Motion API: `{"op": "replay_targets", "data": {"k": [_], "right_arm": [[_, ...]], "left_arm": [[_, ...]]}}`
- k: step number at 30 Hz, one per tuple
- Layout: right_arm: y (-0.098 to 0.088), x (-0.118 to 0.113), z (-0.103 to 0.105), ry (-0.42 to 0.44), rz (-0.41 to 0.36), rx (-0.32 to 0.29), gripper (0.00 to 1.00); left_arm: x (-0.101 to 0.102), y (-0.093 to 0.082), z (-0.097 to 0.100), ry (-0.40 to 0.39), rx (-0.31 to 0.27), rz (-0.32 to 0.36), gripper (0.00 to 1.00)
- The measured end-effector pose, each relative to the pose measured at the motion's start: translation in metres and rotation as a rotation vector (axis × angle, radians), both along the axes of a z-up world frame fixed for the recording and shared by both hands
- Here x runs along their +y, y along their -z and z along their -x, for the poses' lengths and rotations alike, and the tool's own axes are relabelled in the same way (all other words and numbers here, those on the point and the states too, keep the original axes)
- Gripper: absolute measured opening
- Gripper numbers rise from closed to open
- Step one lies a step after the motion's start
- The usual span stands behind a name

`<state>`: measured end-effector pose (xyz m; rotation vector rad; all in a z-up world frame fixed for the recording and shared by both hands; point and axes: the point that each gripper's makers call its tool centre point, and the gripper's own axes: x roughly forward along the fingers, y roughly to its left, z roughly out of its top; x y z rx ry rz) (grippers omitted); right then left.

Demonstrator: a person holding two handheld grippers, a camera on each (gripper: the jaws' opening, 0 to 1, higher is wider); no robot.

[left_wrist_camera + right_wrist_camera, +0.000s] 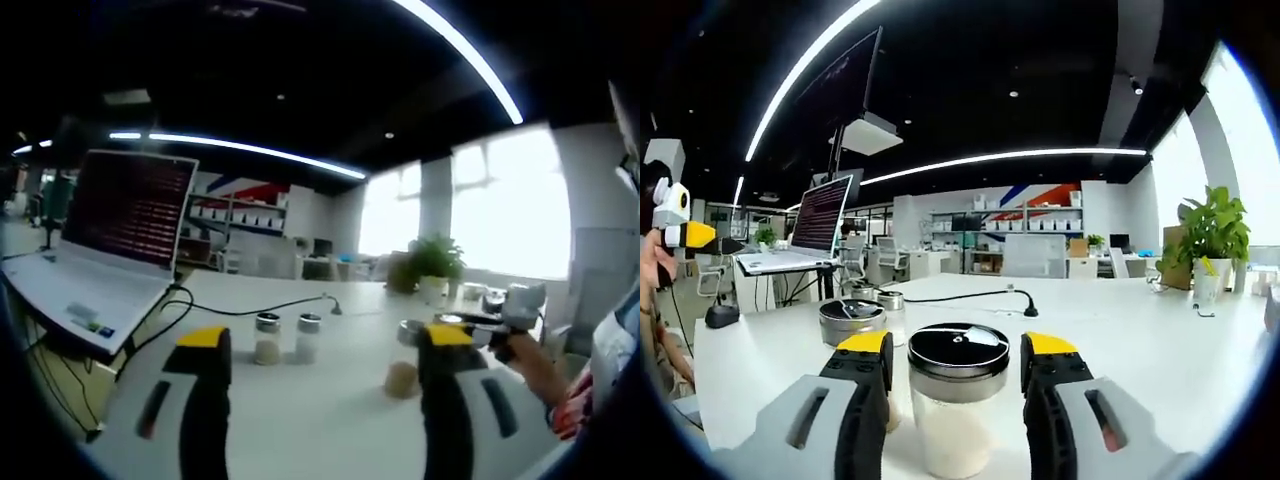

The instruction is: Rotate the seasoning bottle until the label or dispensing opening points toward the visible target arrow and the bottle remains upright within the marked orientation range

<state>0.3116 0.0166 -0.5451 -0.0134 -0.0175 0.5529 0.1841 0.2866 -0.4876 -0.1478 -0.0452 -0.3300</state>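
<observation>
The seasoning bottle (958, 400) stands upright on the white worktop (1160, 340), right between the jaws of my right hand-held gripper (958, 385). Its black lid faces me; the jar below holds a pale powder. The yellow-tipped jaws flank it closely on both sides, but I cannot tell whether they actually press on the glass. In the left gripper view the same bottle (402, 378) sits beside my right hand-held gripper (480, 330).

I count four jars in all: this one, a second with a steel lid (851, 320) just behind and left of it, and two small shakers (267, 338) side by side further back.

My left hand-held gripper (325, 360) hangs over the worktop with its jaws wide apart and nothing between them.

One open laptop (110, 240) sits at the worktop's edge, its screen full of reddish text too small to read. One black cable (260, 308) runs across the surface. A potted plant (432, 262) stands near the bright windows. Shelving with boxes lines the far wall, under long strip lights on a dark ceiling. I can read no labels on the jars.
</observation>
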Motion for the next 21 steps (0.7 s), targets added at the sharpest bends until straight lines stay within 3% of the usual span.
{"op": "replay_targets", "data": {"k": [6, 21], "right_arm": [[0.0051, 0.0011, -0.0029, -0.027, -0.022, 0.007, 0.41], [0.0041, 0.0016, -0.0035, -0.084, -0.033, -0.019, 0.40]], "left_arm": [[0.0006, 0.0001, -0.0004, -0.001, 0.001, 0.004, 0.80], [-0.0089, 0.0039, -0.0029, 0.024, 0.011, -0.007, 0.80]]}}
